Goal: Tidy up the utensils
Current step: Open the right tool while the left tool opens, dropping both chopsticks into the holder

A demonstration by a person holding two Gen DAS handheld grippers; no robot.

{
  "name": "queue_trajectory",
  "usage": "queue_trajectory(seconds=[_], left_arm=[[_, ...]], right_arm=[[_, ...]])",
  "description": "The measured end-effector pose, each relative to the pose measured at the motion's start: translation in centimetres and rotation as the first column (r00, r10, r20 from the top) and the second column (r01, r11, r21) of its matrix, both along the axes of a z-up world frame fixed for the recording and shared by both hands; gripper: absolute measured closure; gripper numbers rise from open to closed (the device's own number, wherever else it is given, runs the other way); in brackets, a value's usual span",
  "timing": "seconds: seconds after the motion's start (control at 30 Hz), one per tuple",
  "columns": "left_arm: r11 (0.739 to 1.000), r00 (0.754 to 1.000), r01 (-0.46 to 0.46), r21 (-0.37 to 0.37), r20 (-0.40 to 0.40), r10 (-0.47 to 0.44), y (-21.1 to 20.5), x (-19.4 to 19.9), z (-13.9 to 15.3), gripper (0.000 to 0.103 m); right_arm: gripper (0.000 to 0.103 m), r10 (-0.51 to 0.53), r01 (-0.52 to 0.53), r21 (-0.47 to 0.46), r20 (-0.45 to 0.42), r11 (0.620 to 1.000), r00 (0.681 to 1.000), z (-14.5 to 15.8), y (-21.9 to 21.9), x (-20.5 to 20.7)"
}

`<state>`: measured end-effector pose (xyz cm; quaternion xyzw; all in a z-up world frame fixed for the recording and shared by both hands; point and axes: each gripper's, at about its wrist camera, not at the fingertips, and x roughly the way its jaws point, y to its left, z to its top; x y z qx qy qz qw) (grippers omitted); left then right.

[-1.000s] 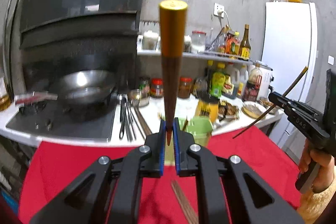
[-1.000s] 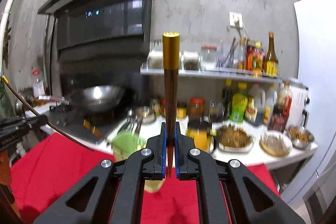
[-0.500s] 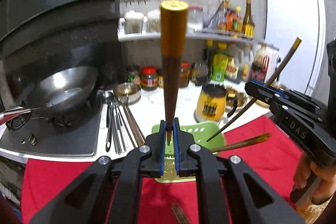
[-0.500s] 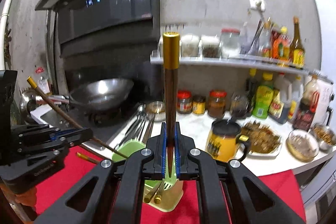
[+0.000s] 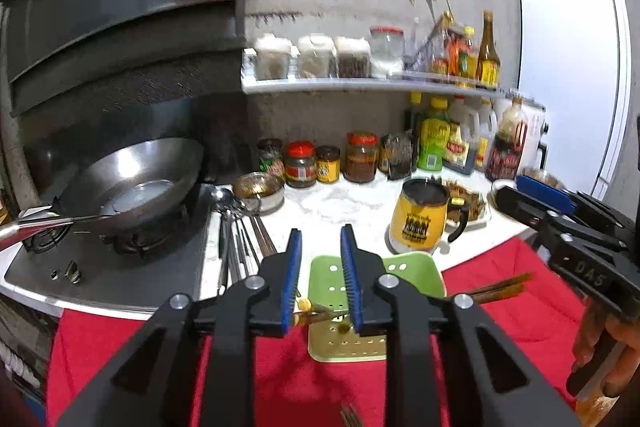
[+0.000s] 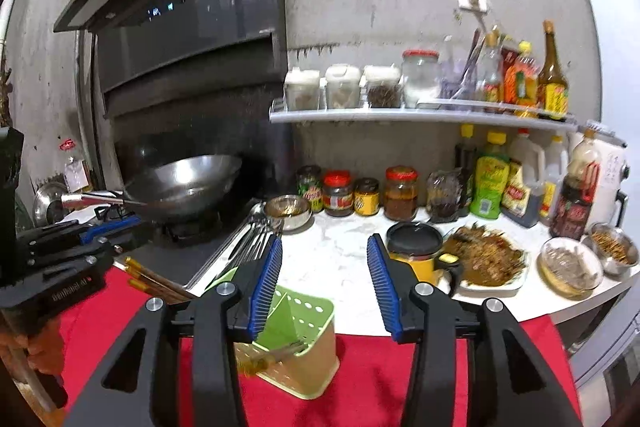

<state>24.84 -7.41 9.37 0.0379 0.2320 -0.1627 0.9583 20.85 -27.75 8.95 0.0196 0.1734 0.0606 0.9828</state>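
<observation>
The green utensil holder (image 6: 294,341) lies tipped on its side on the red cloth (image 6: 360,379) at the near edge of the desk (image 6: 344,259), with gold-capped chopsticks (image 6: 266,357) lying in and across it, some poking out to its side. Both the left gripper (image 5: 320,279) and the right gripper (image 6: 324,287) hover above it with jaws apart, holding nothing. By the look of it, a drop-off step has ended; the next move probably calls for fetching the loose spoons and chopsticks (image 5: 240,235) beside the stove, farther left. Legible writing is scant: "DAS" on the right gripper's body in the left view; jar labels are too blurred.
</observation>
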Motion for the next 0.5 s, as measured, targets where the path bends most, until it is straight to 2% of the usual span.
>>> queue_trajectory(seconds=[0.13,0.23,0.37,0.5], left_arm=[[0.999,0.998,-0.036,-0.023,0.054,0.037,2.1,-4.0,1.5,0.079],[0.996,0.994,-0.094,-0.009,0.058,0.094,3.7,-6.9,1.3,0.074],[0.988,0.988,-0.151,0.013,0.020,0.151,6.0,-10.7,-0.8,0.074],[0.982,0.980,-0.185,0.039,-0.061,0.187,7.7,-14.2,-4.5,0.073]], right_arm=[[0.056,-0.015,0.016,-0.007,0.031,1.000,0.999,1.2,-0.8,-3.5],[0.056,-0.027,0.027,-0.012,0.036,1.000,0.999,1.1,-1.4,-6.5],[0.056,-0.031,0.031,-0.025,0.011,0.999,0.999,-0.5,-1.8,-10.3],[0.056,-0.020,0.018,-0.030,-0.057,0.999,0.998,-3.7,-1.7,-13.7]])
